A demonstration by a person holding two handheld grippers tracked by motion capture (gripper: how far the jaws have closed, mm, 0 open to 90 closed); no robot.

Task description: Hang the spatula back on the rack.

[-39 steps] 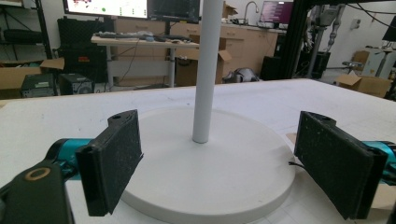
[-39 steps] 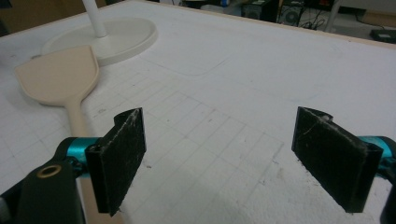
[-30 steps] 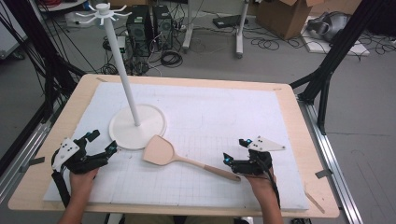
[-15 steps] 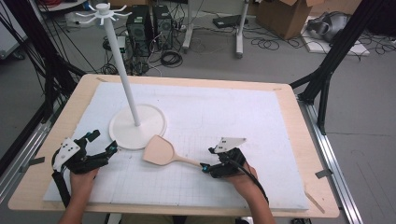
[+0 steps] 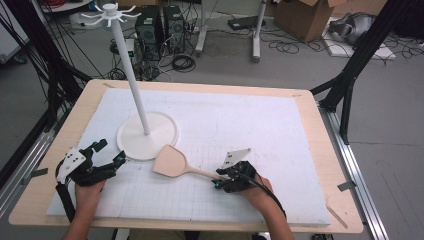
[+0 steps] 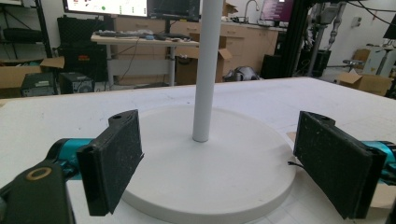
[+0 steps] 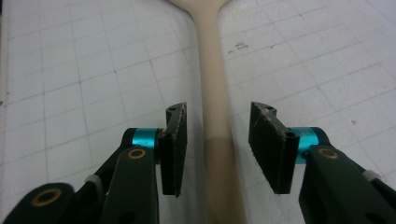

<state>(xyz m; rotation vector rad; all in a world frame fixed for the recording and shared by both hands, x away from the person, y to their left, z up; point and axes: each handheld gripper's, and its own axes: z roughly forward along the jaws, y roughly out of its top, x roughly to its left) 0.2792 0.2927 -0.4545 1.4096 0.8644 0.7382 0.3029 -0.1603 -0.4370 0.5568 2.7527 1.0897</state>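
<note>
A pale wooden spatula [image 5: 182, 166] is seen lying flat on the white gridded mat [image 5: 260, 125] that covers the bench [image 5: 320, 150], its broad blade pointing away from the right tool [image 5: 219, 181] and toward the round base of a white stand [image 5: 147, 135]. The spatula's thin handle is straddled by the right tool [image 7: 217, 140], which is held low over the mat by the person's right hand [image 5: 260, 192]. In the right gripper view the handle [image 7: 215, 102] runs straight up between the two black jaws, with a narrow gap of mat showing on each side of it, so the pads are not yet pressed against the wood. The jaws of this tool have just been closing around the handle, and they are now partly spread. The left tool [image 5: 107, 161] is held by the left hand [image 5: 87, 192] at the near left of the mat, well apart from the spatula. Its jaws are spread wide with nothing between them. In the left gripper view the left tool [image 6: 219, 163] is pointed at the stand, whose disc-shaped base [image 6: 210, 172] lies just ahead of the pads and whose upright pole [image 6: 206, 70] rises beyond them. A small corner of the spatula blade [image 6: 292, 136] is glimpsed just inside the right-hand pad.
</note>
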